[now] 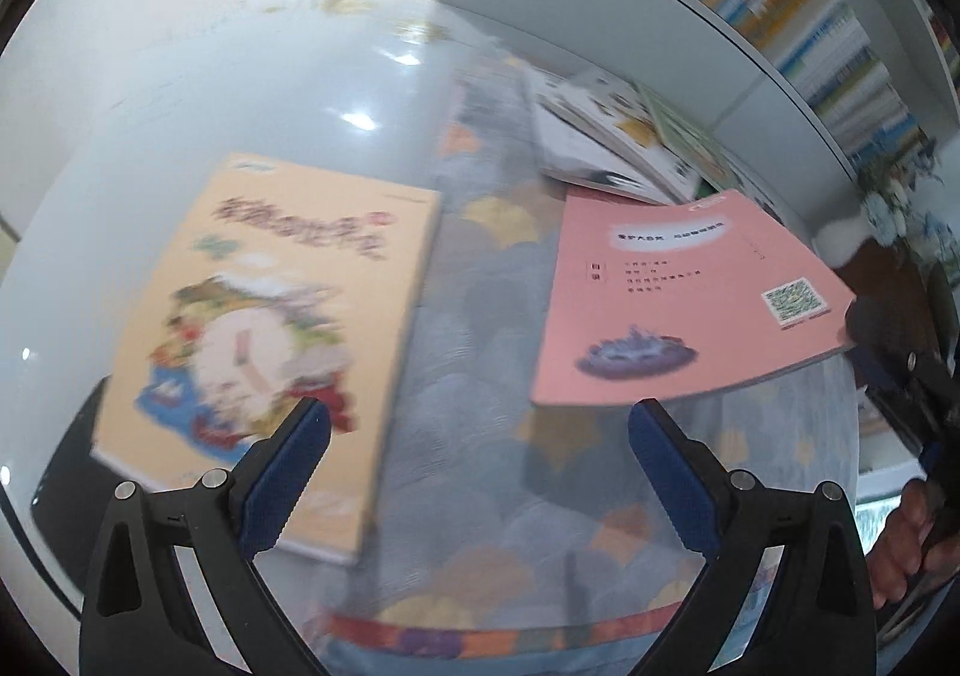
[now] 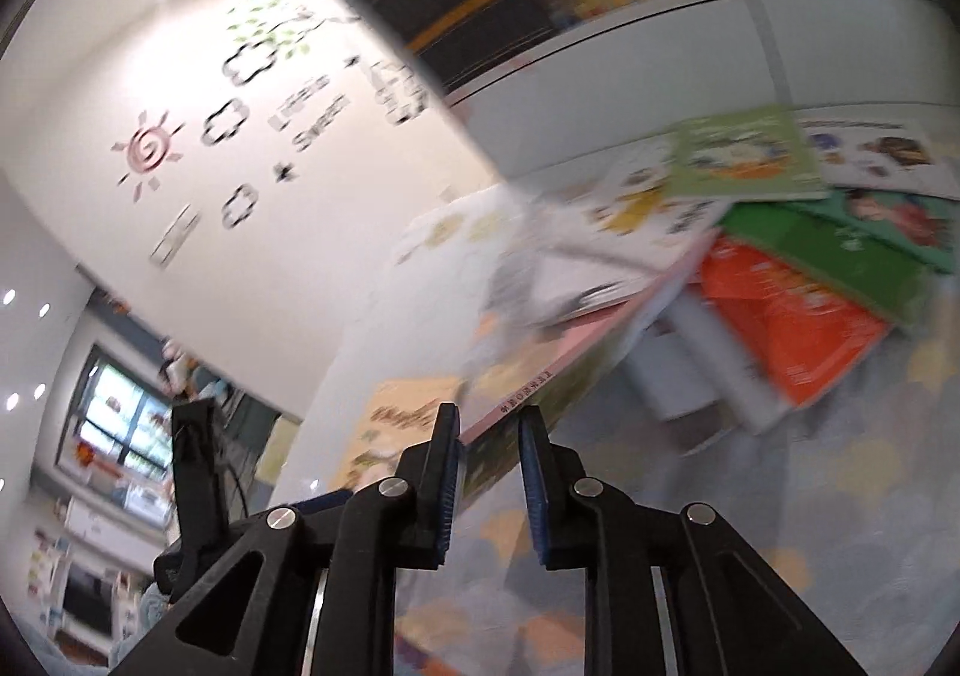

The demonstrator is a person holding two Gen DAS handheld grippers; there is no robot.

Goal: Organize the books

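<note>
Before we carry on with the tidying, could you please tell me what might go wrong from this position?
1. The right gripper pinches the pink book only at one edge, clear of the table, so it may droop or slip out.
2. The loose pile of books lies just beyond the pink book; a swing could knock it.
3. The left gripper hangs open and supports nothing, so a drop would go uncaught.

You've got a pink book (image 1: 678,304) with a dark blue illustration, a peach-orange book (image 1: 264,328) with a multicolour cartoon cover, and green (image 2: 744,153) and orange-red (image 2: 786,316) books. The mat (image 1: 480,496) is grey-blue scallops with orange patches. The gripper pads (image 1: 282,478) are blue.
</note>
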